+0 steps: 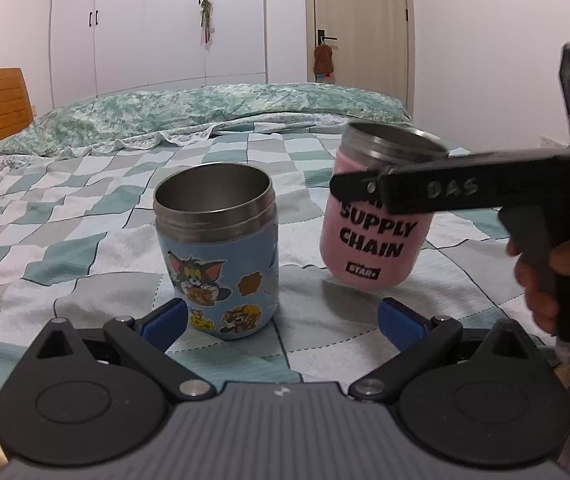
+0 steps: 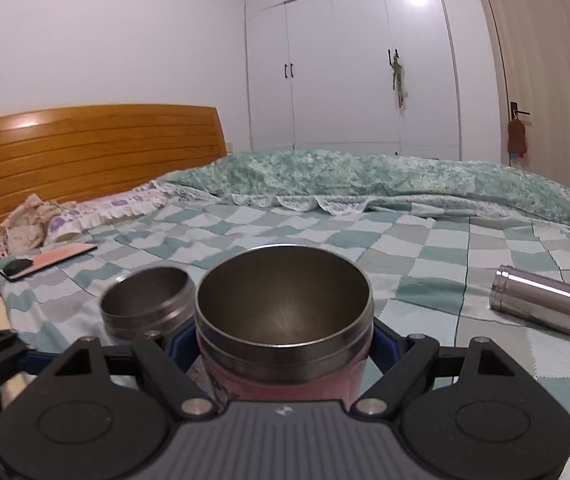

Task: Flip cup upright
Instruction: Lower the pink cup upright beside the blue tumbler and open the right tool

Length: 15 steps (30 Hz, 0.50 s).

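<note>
Pink cup [image 1: 375,236] matt w/ steel rim, shiny metal cylinder [image 2: 539,305], cloth quilt [image 2: 425,248]

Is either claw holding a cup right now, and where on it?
The right claw grips the pink cup just below its steel rim. The left claw is open, holding nothing.

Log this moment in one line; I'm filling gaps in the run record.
left gripper: open, empty | right gripper: shut on pink cup, mouth up | blue cup: upright | steel cup: on side
</note>
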Motion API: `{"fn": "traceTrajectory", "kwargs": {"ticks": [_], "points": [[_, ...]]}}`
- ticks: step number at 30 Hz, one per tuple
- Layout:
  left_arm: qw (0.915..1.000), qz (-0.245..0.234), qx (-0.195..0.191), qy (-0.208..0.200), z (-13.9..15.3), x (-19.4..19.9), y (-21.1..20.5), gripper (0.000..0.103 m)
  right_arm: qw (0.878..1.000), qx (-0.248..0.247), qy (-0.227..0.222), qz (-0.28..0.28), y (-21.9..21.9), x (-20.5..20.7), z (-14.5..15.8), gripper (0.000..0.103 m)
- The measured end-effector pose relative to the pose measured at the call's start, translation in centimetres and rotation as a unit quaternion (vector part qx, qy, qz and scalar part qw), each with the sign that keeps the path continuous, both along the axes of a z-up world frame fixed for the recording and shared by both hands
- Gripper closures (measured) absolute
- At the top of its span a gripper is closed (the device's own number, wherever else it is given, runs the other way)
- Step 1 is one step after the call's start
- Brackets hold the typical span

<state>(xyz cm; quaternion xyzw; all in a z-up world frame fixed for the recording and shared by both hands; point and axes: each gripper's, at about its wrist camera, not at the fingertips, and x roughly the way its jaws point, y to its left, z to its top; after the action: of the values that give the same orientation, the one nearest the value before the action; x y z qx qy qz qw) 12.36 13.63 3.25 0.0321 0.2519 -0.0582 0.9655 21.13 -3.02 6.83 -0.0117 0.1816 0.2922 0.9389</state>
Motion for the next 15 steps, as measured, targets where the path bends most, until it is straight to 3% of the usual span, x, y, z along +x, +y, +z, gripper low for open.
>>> {"fn": "traceTrajectory", "kwargs": {"ticks": [4,9,13,15], "points": [[1.0,0.002,0.001,0.001,-0.2,0.1,0.1,0.0,0.999,-0.019,0.027,-0.004,0.7,1.0,-1.8,0.02],[0.9999,0.01,-0.001,0.001,-0.3,0.2,0.1,0.0,0.999,-0.021,0.023,-0.006,0.9,0.7,-2.4,0.019],[0.9999,0.016,0.003,-0.001,-0.2,-0.3,-0.1,0.0,0.999,0.007,0.048,-0.011,-0.5,0.7,-2.1,0.018],[0.9998,0.016,0.006,-0.007,0.3,-0.9,-0.4,0.0,0.999,0.022,0.04,-0.013,-1.4,-0.3,-1.6,0.01]]}}
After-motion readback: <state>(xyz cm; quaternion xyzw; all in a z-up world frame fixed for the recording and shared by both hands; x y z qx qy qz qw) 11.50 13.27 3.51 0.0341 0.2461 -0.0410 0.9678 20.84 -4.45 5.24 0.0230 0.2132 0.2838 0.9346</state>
